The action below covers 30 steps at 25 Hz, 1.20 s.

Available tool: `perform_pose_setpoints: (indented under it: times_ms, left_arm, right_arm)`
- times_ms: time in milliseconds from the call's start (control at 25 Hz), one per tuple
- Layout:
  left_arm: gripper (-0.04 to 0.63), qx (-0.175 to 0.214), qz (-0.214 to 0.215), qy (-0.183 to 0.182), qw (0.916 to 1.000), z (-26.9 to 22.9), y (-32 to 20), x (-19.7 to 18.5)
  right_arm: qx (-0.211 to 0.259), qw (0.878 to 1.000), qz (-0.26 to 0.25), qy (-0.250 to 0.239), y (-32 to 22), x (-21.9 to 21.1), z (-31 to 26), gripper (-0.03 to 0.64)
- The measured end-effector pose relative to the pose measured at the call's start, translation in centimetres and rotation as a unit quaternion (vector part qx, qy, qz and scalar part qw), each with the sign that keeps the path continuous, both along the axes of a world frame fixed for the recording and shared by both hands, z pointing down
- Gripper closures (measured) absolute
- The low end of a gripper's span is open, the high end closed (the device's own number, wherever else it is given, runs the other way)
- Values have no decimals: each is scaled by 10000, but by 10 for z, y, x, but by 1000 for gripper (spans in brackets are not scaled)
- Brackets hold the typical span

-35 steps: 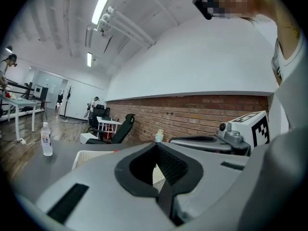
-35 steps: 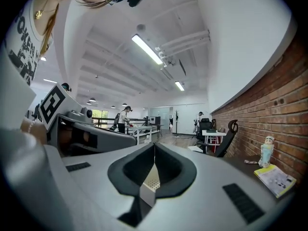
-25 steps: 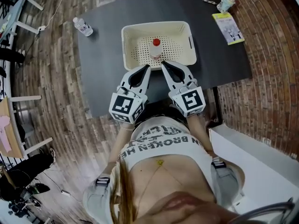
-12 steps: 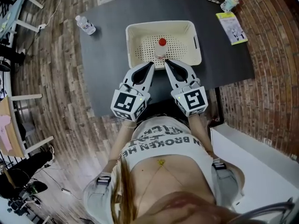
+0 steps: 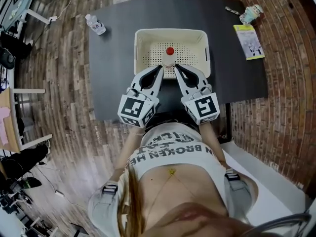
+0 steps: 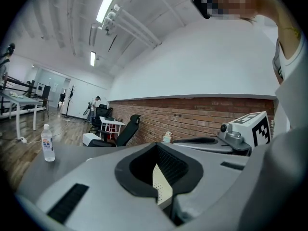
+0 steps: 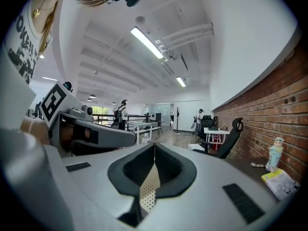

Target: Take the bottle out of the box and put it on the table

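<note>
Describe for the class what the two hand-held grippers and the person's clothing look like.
Both the left gripper and the right gripper have light grey shells with fingers lined in black padding. Each carries a cube with black-and-white square markers. The person wears a white top printed with dark lettering.

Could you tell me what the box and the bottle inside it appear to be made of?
Box: likely matte cream plastic, given its perforated floor and moulded rim. Bottle: probably clear plastic with a red cap; too small to confirm.
</note>
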<state>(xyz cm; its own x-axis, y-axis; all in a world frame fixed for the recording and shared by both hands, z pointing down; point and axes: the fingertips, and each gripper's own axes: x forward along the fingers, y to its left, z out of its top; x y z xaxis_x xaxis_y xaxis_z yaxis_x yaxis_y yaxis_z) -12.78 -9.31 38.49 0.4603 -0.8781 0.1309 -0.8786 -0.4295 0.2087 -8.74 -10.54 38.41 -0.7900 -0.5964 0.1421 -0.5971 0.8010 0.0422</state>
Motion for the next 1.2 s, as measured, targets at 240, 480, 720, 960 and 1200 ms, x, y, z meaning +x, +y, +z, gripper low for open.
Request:
perform_pose_setpoints:
  times_ms: [240,480,720,960,1200]
  left_arm:
    - [591,-64,-195,-80,9998,2,-5,1]
    - [591,-167,-421,-78,9989,8,-9,-8]
    - [591,-264,-551,-129,9980,14,-10,-16]
    - [591,-332,-614,-128,9975,16,-9,-21]
    - [591,-444,-694,-147,9965,23,-6,-23]
  right_arm:
    - [-95,9997,-198,69,-8,1,3,607]
    - [-148,9991,-342,191,-16,-4,7,607]
    - [-201,9985,-439,243,-20,-9,13,607]
    - [-255,9983,-440,286,-27,-12,20,607]
    - [-401,9971,-433,477,-35,-11,41,607]
